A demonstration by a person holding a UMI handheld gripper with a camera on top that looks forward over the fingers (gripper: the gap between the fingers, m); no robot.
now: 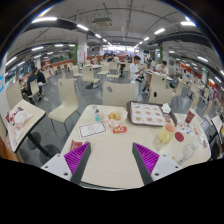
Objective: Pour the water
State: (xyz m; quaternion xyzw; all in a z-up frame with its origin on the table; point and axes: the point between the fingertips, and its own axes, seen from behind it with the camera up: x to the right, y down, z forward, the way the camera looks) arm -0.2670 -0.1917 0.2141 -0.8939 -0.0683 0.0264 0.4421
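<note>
Hall: your view takes in a large canteen-like room, strip lights overhead, rows of pale tables and chairs (pixel 66 103).

Worktop (pixel 112 152): light, smooth, rounded rectangle, just ahead of your tongs (pixel 113 160).

Tray (pixel 147 113): flat, rectangular, at the far right part.

Paper sheet (pixel 92 129): flat, far left part.

Clear plastic bottle (pixel 189 150): beyond your right finger, near the right edge; water level not discernible.

Yellow item (pixel 164 133): small, beside the tray.

Tongs: spread wide, magenta pads (pixel 147 157) apart, holding nothing.
</note>
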